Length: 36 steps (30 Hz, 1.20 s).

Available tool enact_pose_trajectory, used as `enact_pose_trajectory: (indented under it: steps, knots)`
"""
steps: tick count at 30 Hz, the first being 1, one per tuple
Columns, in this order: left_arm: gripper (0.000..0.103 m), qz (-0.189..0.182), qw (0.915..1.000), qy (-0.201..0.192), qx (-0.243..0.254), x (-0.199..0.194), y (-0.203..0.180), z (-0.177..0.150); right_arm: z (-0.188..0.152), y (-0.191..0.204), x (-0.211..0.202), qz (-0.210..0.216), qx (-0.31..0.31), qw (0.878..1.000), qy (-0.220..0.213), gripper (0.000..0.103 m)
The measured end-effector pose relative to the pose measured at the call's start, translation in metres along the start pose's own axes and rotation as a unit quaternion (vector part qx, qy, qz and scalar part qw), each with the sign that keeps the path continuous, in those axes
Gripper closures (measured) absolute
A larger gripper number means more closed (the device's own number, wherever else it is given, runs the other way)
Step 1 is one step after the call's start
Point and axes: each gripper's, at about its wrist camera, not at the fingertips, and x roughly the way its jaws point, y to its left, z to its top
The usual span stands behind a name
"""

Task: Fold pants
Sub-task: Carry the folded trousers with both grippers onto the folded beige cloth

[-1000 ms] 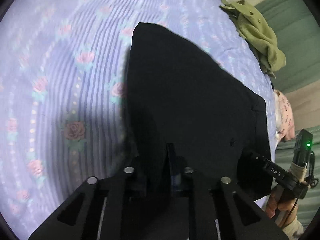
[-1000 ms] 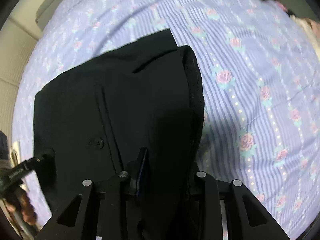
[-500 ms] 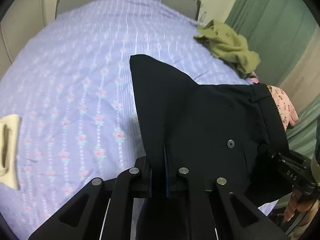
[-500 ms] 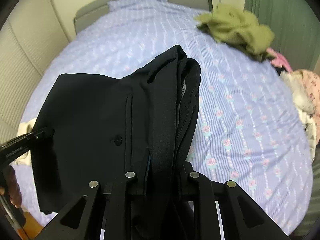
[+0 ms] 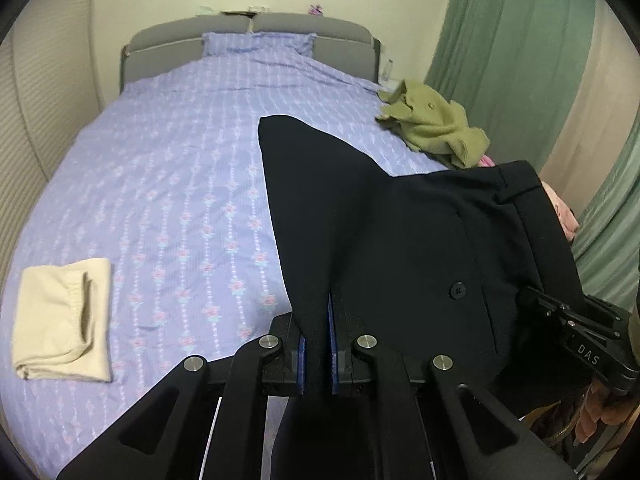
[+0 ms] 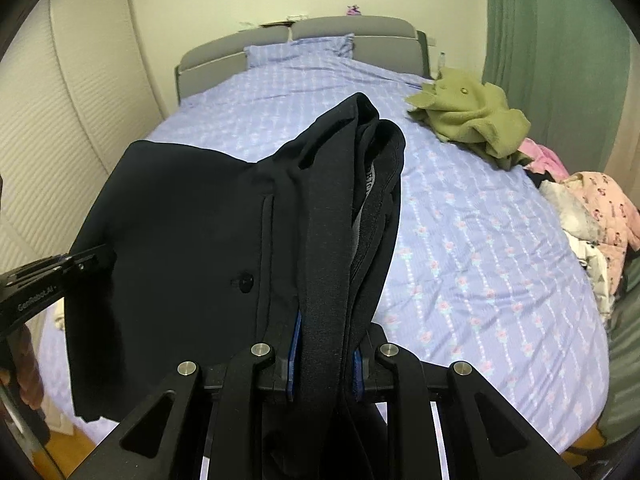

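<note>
Black pants (image 5: 400, 240): being held up in the air above the foot of the bed, stretched between the two grippers. A back pocket with a dark button (image 5: 457, 290) is facing the left wrist camera; the waistband (image 6: 340, 220) is bunching into thick folds in the right wrist view, with a grey inner lining showing.

Left gripper (image 5: 318, 354): jaws closing tight on a thin fold of the pants, the blue pads (image 5: 301, 364) pressing the cloth from both sides. In the right wrist view it is reaching in from the left edge, gripping the far corner of the garment.

Right gripper (image 6: 325, 356): jaws clamping a thick bundle of waistband cloth, standing wider apart than the left pair because of the bulk. In the left wrist view it is appearing at the right edge, holding the waistband end.

Bed (image 5: 180, 152): lavender sheet with striped rose print, lying beneath the hanging pants. A matching pillow (image 5: 256, 42) is resting against the grey headboard (image 5: 168, 36).

Cream folded garment (image 5: 64, 316): lying flat on the sheet at the near left, well apart from the pants.

Olive-green garment (image 6: 472, 116): lying crumpled on the far right side of the bed.

Pile of pink and white clothes (image 6: 588, 216): sitting at the bed's right edge, near the green curtains (image 6: 552, 40).
</note>
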Motion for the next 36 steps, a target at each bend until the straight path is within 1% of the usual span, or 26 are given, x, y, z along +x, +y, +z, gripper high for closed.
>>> enact_pose_trajectory:
  steps: [2,4,7,11,14,18,20,23,27,28,30,32,34,36]
  knots:
    - [0.093,0.018,0.9997,-0.011,-0.007,-0.015,0.006,-0.006,-0.002,0.009,-0.006,0.018,-0.008,1.000,-0.008,0.083]
    - [0.093,0.026,0.9994,-0.015,-0.016,-0.026,0.012,-0.013,-0.007,0.021,-0.010,0.029,-0.024,0.999,-0.013,0.083]
    - [0.093,0.039,0.9991,-0.010,-0.011,-0.039,0.024,-0.028,-0.016,0.040,-0.015,0.038,-0.038,0.998,-0.017,0.083]
    - [0.094,0.045,0.9982,-0.010,-0.039,-0.054,0.047,-0.045,-0.023,0.070,-0.016,0.061,-0.063,0.996,0.006,0.083]
    - [0.094,0.045,0.9969,-0.012,-0.063,-0.064,0.077,-0.060,-0.029,0.102,-0.016,0.069,-0.090,0.993,0.014,0.083]
    - [0.094,0.052,0.9951,-0.010,-0.084,-0.080,0.131,-0.082,-0.035,0.152,-0.008,0.082,-0.113,0.990,0.024,0.083]
    - [0.094,0.053,0.9943,-0.005,-0.093,-0.087,0.165,-0.091,-0.039,0.186,-0.002,0.091,-0.120,0.988,0.031,0.083]
    - [0.094,0.063,0.9940,0.013,-0.089,-0.099,0.219,-0.100,-0.042,0.233,0.011,0.101,-0.111,0.988,0.046,0.083]
    - [0.094,0.078,0.9926,0.016,-0.091,-0.118,0.295,-0.111,-0.052,0.307,0.027,0.124,-0.107,0.984,0.068,0.083]
    - [0.094,0.079,0.9921,0.017,-0.096,-0.121,0.315,-0.113,-0.054,0.330,0.034,0.131,-0.100,0.983,0.074,0.083]
    - [0.094,0.084,0.9915,0.022,-0.097,-0.128,0.352,-0.117,-0.054,0.357,0.043,0.141,-0.094,0.982,0.080,0.083]
    - [0.094,0.094,0.9911,0.025,-0.092,-0.131,0.383,-0.117,-0.055,0.395,0.051,0.149,-0.100,0.981,0.080,0.083]
    - [0.094,0.101,0.9906,0.020,-0.090,-0.136,0.418,-0.116,-0.050,0.422,0.059,0.161,-0.100,0.979,0.077,0.083]
    - [0.093,0.105,0.9901,0.015,-0.092,-0.137,0.445,-0.113,-0.042,0.451,0.070,0.165,-0.110,0.978,0.070,0.083]
